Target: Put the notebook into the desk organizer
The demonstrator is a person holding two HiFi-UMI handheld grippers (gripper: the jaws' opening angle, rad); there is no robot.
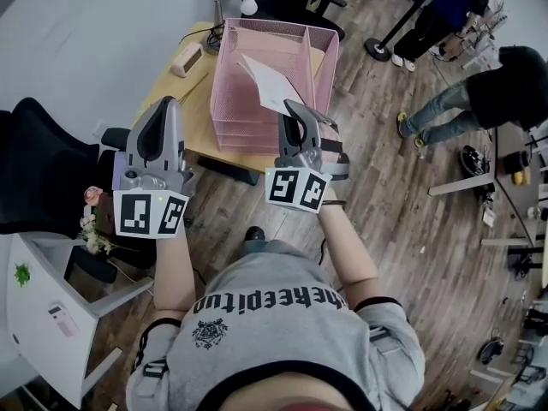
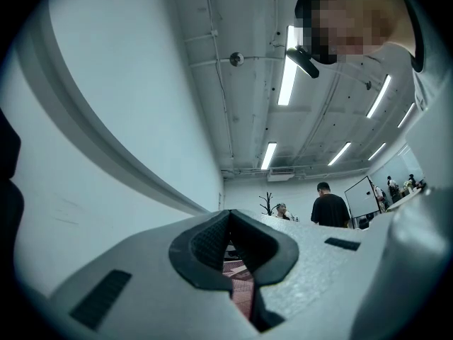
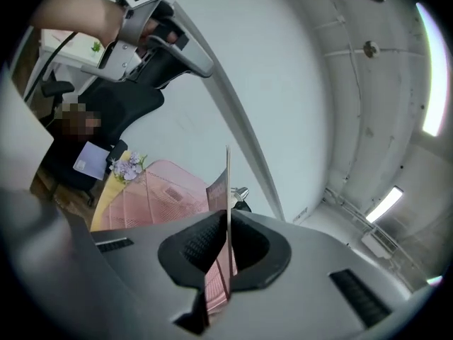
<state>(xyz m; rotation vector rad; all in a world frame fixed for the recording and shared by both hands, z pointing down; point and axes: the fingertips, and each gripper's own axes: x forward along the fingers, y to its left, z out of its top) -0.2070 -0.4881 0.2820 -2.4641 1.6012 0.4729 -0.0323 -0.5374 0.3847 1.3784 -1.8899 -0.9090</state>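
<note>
the desk organizer [image 1: 229,101] is pink mesh, the notebook [image 1: 270,84] white, the desk [image 1: 183,103] yellow.

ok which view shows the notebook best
The head view: the notebook shows its pale cover over the pink desk organizer, held by the right gripper. The right gripper view shows it only edge-on between the jaws; the left gripper view doesn't show it.
</note>
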